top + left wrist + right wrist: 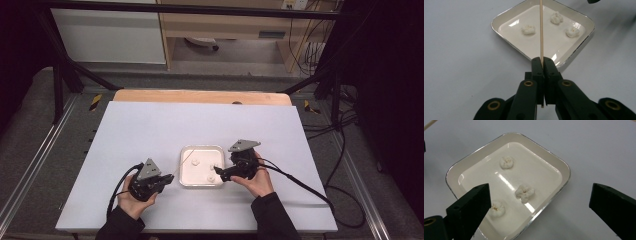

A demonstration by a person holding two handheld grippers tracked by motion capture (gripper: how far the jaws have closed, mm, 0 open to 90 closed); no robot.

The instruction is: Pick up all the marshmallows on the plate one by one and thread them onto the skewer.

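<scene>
High view, table: my white table (150, 130) carries everything, with the tray near its front middle between my two hands.
Tray: a shallow cream dish (186, 176) with rounded corners and a bright rim, lying flat and holding three popcorn pieces, well apart from each other.
Left claw: my left gripper (541, 62) is pinched fully together on a thin wooden skewer (541, 30), which runs straight out from between the pads and reaches over the tray.
Right claw: my right gripper (537, 197) stands wide open with nothing in it, hovering above the tray's near side.
Popcorn: small, white, puffy and irregular; in the right gripper view one piece (524, 192) lies near the middle, one (507, 162) farther off and one (497, 209) just beside my left-hand jaw.
Step in hand, as I judge it: pick one piece with the open claw to thread onto the skewer.
Doing it well: I should come down straddling the middle piece, close gently so the brittle puff is not crushed, keep the jaw tips off the glossy floor, and hold the skewer steady and level.
</scene>
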